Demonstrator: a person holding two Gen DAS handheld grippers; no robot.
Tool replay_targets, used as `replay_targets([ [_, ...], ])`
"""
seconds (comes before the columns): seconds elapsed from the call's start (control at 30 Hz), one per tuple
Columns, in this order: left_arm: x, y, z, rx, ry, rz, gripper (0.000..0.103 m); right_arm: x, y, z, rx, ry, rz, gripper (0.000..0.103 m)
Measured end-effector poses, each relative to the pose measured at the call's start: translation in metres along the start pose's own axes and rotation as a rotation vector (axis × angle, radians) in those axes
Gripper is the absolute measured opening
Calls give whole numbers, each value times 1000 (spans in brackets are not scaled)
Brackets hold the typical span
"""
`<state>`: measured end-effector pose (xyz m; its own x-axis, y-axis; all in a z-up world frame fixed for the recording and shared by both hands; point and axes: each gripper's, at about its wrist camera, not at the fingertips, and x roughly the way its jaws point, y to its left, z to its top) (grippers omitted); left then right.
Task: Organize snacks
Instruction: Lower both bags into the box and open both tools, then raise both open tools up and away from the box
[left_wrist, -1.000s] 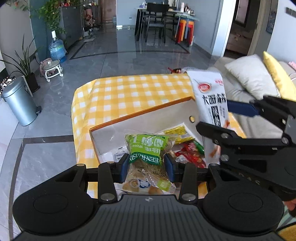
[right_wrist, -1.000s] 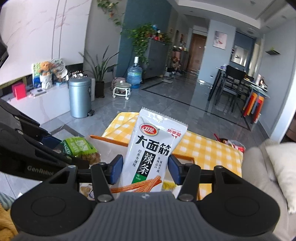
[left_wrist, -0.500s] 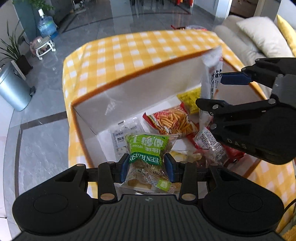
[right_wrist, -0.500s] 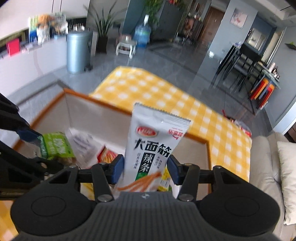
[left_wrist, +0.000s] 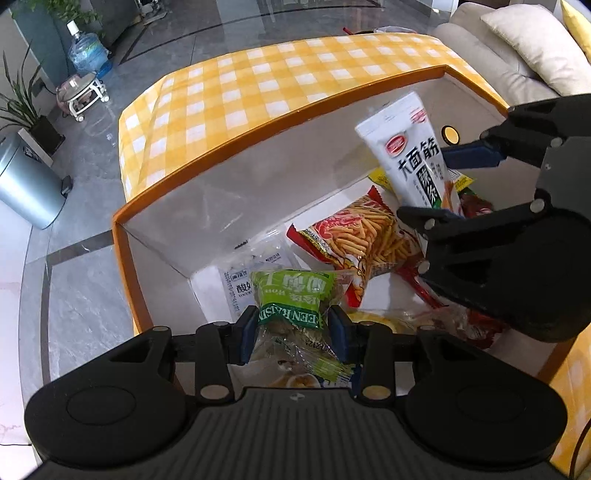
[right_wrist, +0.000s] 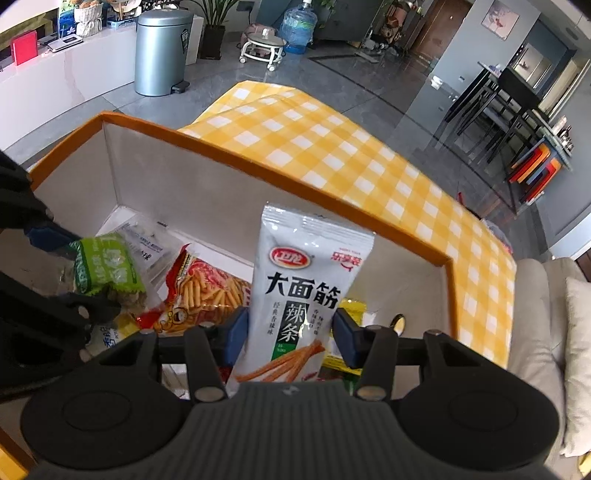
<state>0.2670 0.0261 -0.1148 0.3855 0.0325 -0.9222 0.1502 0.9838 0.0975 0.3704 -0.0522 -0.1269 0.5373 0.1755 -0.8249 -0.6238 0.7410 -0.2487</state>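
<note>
My left gripper (left_wrist: 293, 332) is shut on a green raisin-bread packet (left_wrist: 291, 299), held low inside the orange-rimmed white box (left_wrist: 229, 147). The right gripper (right_wrist: 291, 328) is shut on a tall white spicy-strip pouch (right_wrist: 306, 291), standing upright over the box's right half. Each gripper shows in the other's view: the right gripper (left_wrist: 443, 184) with the white pouch (left_wrist: 410, 151), the left gripper (right_wrist: 74, 273) with the green packet (right_wrist: 107, 269). On the box floor lie a red fries bag (left_wrist: 365, 229), a clear white packet (left_wrist: 251, 266) and a yellow packet (right_wrist: 351, 310).
The box sits on a table under a yellow checked cloth (left_wrist: 280, 74). A beige sofa with cushions (left_wrist: 524, 40) borders the right side. On the grey tiled floor stand a silver bin (right_wrist: 162, 51), a water bottle (right_wrist: 299, 26) and a small stool (right_wrist: 262, 46).
Both grippers came down from above the rim into the box with their packets still gripped. The view tipped downward, so the box floor and its snacks now show.
</note>
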Motion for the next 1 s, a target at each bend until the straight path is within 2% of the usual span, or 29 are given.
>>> replay_targets([
  [0.23, 2, 1, 3, -12, 5, -14, 47, 6, 1, -9, 22, 43, 37, 48],
  [0.43, -6, 4, 1, -9, -23, -20, 56, -5, -9, -10, 69, 14, 59, 51],
  [0.5, -17, 5, 2, -16, -52, -12, 70, -11, -13, -9, 85, -1, 71, 56],
  [0.53, -23, 6, 2, -23, -71, -10, 72, -14, -14, -7, 91, -10, 73, 60],
  [0.6, -36, 8, 2, -29, -106, -5, 75, -24, -17, -5, 98, -42, 62, 76],
  [0.67, -49, 10, 0, -34, -141, -5, 77, -37, -19, -5, 98, -88, 35, 81],
  [0.8, -76, 10, -5, -41, -214, 19, 78, -66, -25, -5, 128, -149, 20, 88],
  [1.0, -123, 8, -16, -62, -367, 68, 81, -118, -29, -8, 186, -251, -7, 89],
])
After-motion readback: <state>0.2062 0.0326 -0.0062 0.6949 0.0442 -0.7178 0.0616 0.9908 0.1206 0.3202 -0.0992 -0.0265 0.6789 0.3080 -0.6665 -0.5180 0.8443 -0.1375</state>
